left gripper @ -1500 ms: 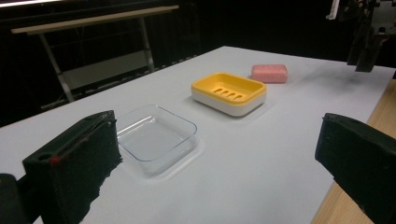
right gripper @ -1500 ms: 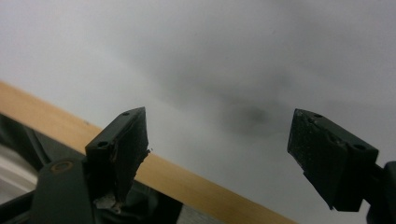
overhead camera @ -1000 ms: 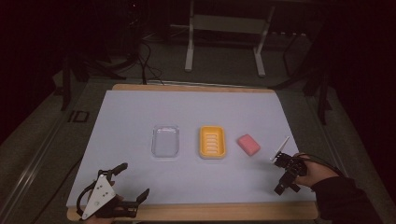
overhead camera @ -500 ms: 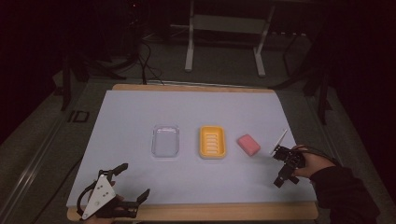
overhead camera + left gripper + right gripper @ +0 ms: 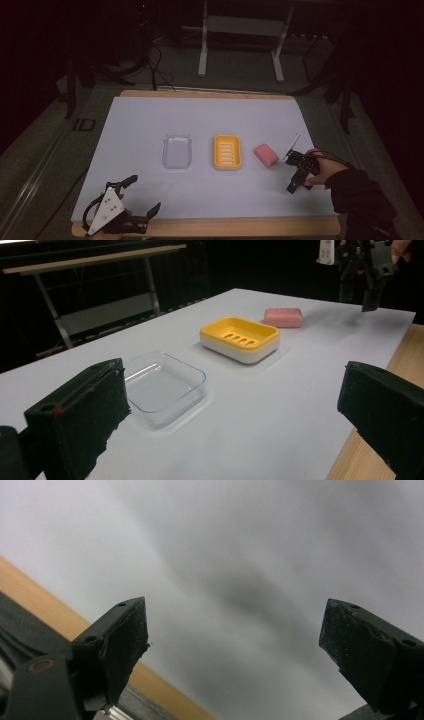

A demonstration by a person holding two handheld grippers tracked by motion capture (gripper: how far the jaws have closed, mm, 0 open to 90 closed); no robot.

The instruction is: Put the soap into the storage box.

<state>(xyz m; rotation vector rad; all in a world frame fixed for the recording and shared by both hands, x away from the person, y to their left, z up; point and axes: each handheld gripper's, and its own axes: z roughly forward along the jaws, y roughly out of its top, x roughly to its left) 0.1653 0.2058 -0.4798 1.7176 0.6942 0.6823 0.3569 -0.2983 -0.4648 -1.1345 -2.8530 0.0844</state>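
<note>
- The soap [image 5: 266,154] is a pink rounded bar lying flat on the white mat [image 5: 150,115], just right of the yellow dish [image 5: 227,152] and apart from it; in the left gripper view the soap [image 5: 283,317] sits behind the dish [image 5: 240,338].
- The right gripper [image 5: 295,181] hangs just right of the soap, not touching it, tips aimed down at the mat. Its jaws stand wide apart with nothing between them; its own view shows blurred mat between the two black pads.
- The left gripper [image 5: 142,200] rests at the near left edge of the table, well away from the soap, jaws apart and empty.
- A clear lid [image 5: 177,150] lies left of the dish, open side up.
- Handling, as a judgement: the bar looks light, stiff and solid, so it should take a firm pinch without denting much. It does not look fragile.
- Its surface looks smooth and its corners rounded, so it may slide or squirt out of a shallow or off-centre pinch, more so if waxy.
- Best hold: come straight down over the middle and close across the short width, pads on the two long flat sides, low on the bar.
- Pinching near the ends is likely worse, since the curve gives the pads little flat face.
- The dish has a slotted floor and a raised rim, so the bar probably needs lifting clear of that rim.
</note>
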